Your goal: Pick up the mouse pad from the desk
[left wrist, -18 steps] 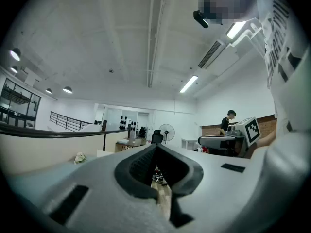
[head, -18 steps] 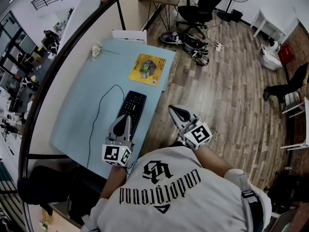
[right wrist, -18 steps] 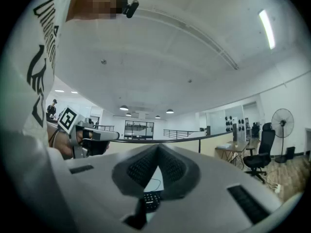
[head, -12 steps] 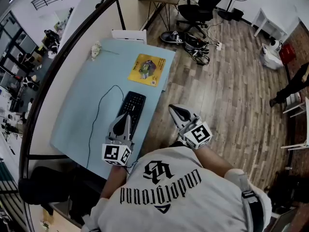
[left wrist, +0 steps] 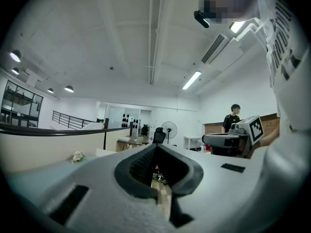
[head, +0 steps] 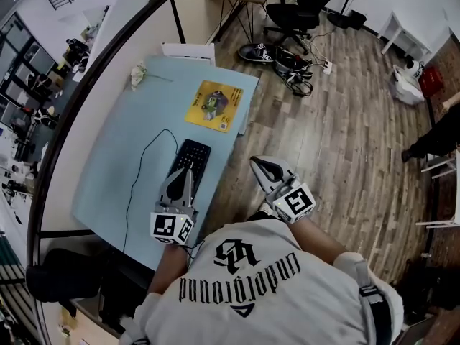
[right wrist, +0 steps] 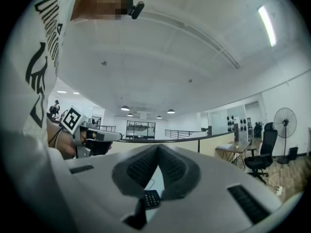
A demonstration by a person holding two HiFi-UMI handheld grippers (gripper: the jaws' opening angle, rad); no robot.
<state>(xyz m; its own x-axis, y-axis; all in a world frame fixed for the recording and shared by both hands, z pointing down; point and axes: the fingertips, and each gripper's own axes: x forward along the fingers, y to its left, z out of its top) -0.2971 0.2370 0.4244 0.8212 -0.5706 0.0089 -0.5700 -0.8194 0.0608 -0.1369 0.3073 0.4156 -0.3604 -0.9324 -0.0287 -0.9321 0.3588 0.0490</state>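
The yellow mouse pad [head: 211, 105] with a printed picture lies flat near the far right edge of the light blue desk [head: 122, 157]. My left gripper [head: 186, 172] hovers level over the near end of the black keyboard [head: 189, 162], well short of the pad, with its jaws shut and empty. My right gripper [head: 256, 162] is off the desk's right side over the wooden floor, also shut on nothing. In the left gripper view the pads [left wrist: 141, 166] meet at the tip. The right gripper view shows the keyboard [right wrist: 151, 198] under its closed jaws.
A keyboard cable [head: 140, 185] loops across the desk. A small white flower [head: 136, 74] lies at the far left corner and a white box [head: 188, 50] stands behind the desk. Office chairs [head: 298, 9] and cables lie beyond, and a curved railing [head: 86, 99] runs on the left.
Both grippers hold nearly the same place. The head view has shifted a little, so the desk sits slightly higher and further left. A person at the far right edge has moved.
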